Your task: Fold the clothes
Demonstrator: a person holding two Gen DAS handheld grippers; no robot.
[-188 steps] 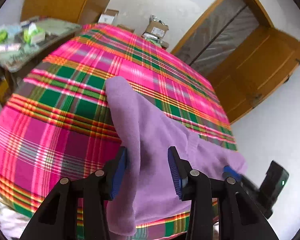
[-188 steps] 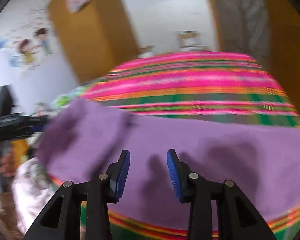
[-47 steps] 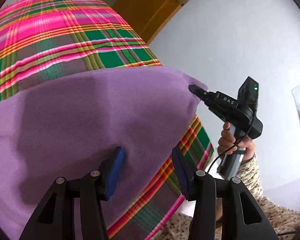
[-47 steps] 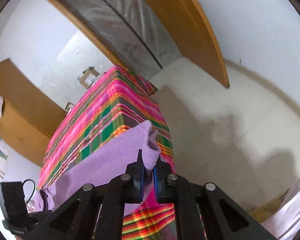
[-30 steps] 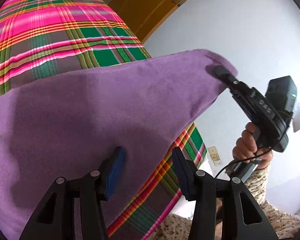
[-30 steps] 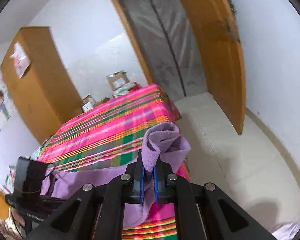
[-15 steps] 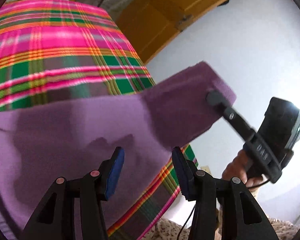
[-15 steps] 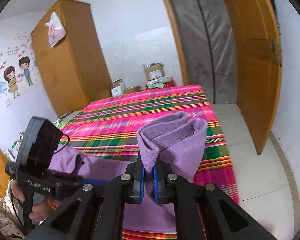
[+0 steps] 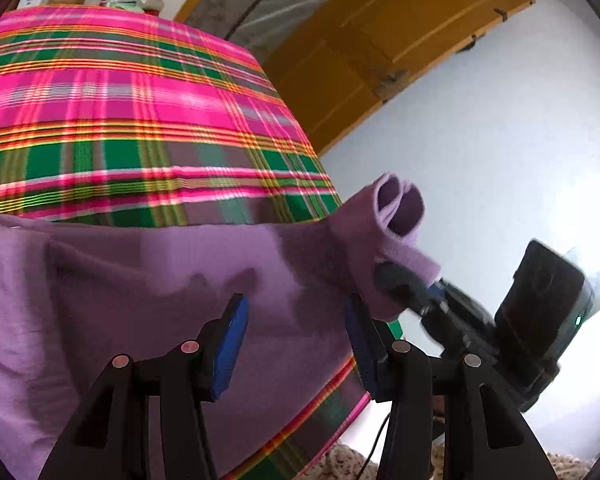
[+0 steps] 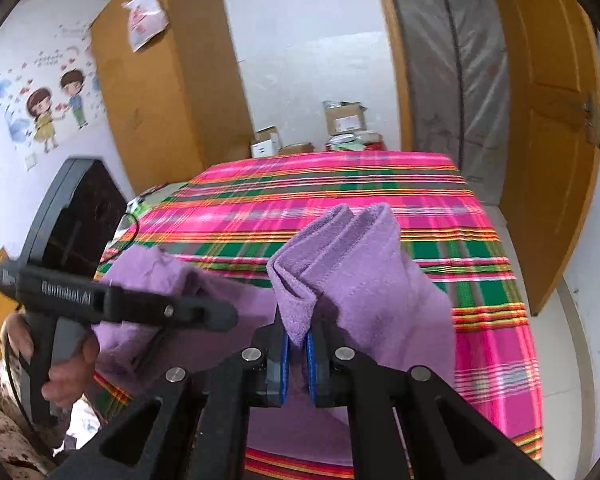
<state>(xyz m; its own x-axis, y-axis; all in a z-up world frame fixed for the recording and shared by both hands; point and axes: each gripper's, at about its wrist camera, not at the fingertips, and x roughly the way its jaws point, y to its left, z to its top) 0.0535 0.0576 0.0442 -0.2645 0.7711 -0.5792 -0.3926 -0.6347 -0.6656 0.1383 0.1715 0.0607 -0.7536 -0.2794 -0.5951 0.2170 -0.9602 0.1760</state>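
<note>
A purple garment [image 9: 120, 300] lies spread over the near end of a bed with a pink and green plaid cover [image 9: 140, 92]. My left gripper [image 9: 296, 340] stands open just above the cloth, its blue pads apart. My right gripper [image 10: 298, 356] is shut on a doubled-over edge of the purple garment [image 10: 352, 264], which sticks up past the pads in two folds. In the left wrist view the right gripper [image 9: 400, 280] comes in from the right with that raised end. In the right wrist view the left gripper [image 10: 216, 316] sits at the left, over the cloth.
A person's hand [image 10: 64, 380] holds the left tool at the bed's near left corner. A wooden wardrobe [image 10: 168, 80] and cardboard boxes [image 10: 344, 118] stand behind the bed. An open wooden door [image 10: 556, 120] and bare floor [image 10: 572, 340] lie to the right.
The right gripper, shut on the garment's edge, has lifted it and swung it in toward the left gripper. The left gripper has stayed open over the cloth.
</note>
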